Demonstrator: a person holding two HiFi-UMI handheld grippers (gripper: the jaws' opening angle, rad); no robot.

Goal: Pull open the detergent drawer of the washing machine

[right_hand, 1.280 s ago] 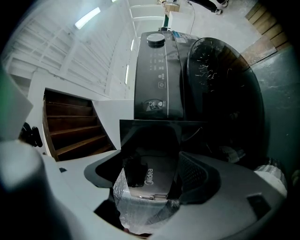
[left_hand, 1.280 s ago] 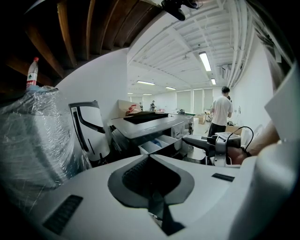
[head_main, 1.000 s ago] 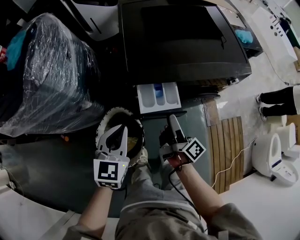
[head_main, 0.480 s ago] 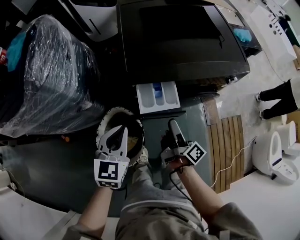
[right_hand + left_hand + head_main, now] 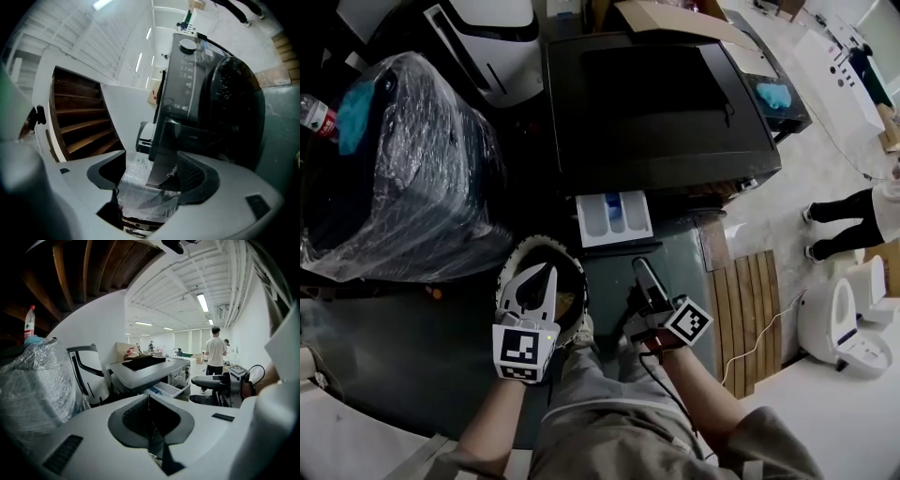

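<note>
Head view: the white plastic detergent drawer [image 5: 614, 217] juts open from the dark front-loading washing machine [image 5: 661, 103], with a bulky film-wrapped bundle [image 5: 394, 159] crowding its left. Left gripper view: the left tool [image 5: 149, 401] is closed and empty. Right gripper view: the right tool [image 5: 152, 180] has just narrowed its jaws, which stand apart gripping nothing, with the drawer front ahead.

Jaws of the right tongs [image 5: 149, 183], just narrowed, stand apart, empty, facing the drawer [image 5: 164, 157].

Dim, underexposed head view; the washing machine [image 5: 661, 103] is nearly black, the pale floor [image 5: 825, 422] brighter; ceiling strip lights [image 5: 203, 302] glow overhead; gripper views curve heavily, edges dark and soft
</note>
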